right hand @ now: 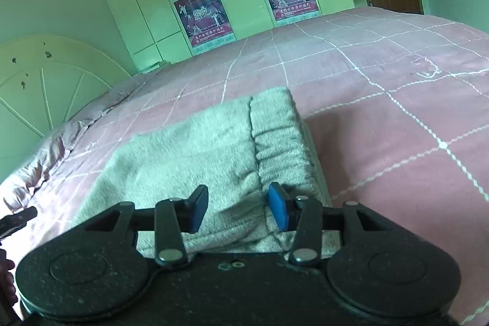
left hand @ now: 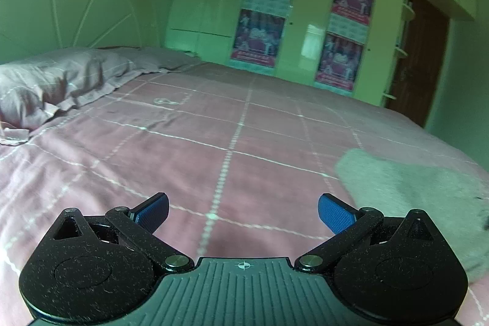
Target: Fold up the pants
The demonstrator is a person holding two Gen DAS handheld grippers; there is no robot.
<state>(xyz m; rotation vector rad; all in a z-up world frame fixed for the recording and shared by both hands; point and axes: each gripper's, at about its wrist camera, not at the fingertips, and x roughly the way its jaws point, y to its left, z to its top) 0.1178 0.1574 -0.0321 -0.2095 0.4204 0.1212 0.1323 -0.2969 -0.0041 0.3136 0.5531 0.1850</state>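
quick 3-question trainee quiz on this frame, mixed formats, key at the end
1. True or false: the left tongs hold the grey pants.
2. The right tongs hover over: A) the pillow B) the pants' elastic waistband C) bare bedspread.
3. Fill in: four ____ hang on the wardrobe doors.

Key: 1 false, open over the bedspread; 2 B; 3 posters.
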